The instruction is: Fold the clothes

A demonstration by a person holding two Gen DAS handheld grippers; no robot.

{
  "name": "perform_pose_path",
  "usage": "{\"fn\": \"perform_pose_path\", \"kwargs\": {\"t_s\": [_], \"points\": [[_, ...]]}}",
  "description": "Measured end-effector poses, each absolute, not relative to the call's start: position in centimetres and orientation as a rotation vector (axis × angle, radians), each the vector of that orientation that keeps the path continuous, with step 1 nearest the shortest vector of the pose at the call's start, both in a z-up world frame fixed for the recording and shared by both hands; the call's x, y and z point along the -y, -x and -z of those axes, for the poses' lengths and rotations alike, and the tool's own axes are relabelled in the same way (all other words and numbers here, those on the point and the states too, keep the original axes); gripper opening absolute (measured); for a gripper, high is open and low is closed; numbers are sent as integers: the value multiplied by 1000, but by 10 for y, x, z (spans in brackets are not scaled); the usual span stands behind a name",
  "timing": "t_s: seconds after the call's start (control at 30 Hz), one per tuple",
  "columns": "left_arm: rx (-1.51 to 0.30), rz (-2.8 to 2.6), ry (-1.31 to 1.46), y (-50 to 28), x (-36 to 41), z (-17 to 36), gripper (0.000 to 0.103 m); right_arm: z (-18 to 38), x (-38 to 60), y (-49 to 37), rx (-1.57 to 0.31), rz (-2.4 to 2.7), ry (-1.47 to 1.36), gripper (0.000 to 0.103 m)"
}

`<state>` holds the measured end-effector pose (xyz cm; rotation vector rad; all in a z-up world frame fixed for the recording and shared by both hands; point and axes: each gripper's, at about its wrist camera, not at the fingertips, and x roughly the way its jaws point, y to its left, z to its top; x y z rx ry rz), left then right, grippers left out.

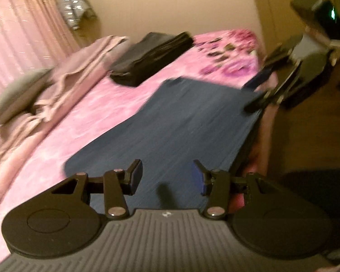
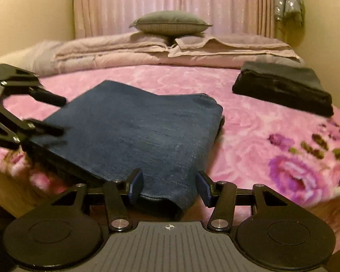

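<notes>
A folded dark blue garment (image 2: 136, 131) lies flat on the pink floral blanket near the bed's front edge; it also shows in the left wrist view (image 1: 174, 124). My left gripper (image 1: 167, 178) is open at its left side, with nothing between the fingers; it also shows in the right wrist view (image 2: 61, 115). My right gripper (image 2: 170, 187) is open at the garment's near corner, jaws either side of the edge, not pinching it. It appears blurred in the left wrist view (image 1: 267, 90).
A folded black stack (image 2: 283, 90) sits at the bed's right. A grey pillow (image 2: 170, 23) tops mauve bedding (image 2: 147, 47) by the pink curtain. A silver jacket (image 2: 287, 2) hangs on the wall. The bed's wooden edge (image 2: 4, 190) runs below.
</notes>
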<state>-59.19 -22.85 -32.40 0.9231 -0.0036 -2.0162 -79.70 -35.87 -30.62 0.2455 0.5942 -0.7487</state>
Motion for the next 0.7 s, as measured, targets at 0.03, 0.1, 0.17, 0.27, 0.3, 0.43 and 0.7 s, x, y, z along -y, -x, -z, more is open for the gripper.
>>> {"fn": "perform_pose_path", "kwargs": {"t_s": [0.03,0.1,0.17,0.27,0.3,0.43,0.7], "points": [[-4,2026,-929,596,230,326,43,306,359,800,-583,744,-262,52],[-17,2038,-943,602,232,331,41,304,361,807,-559,734,-294,52],[-29,2050,-958,608,234,337,41,296,363,811,-538,717,-303,52],[-57,2067,-975,614,237,342,41,286,378,814,-463,703,-317,52],[-73,2072,-977,613,238,341,41,282,388,814,-451,706,-332,52],[-76,2064,-989,620,243,335,41,275,435,799,-465,715,-319,52],[-91,2025,-984,637,251,320,41,311,514,772,-556,655,-482,51]]}}
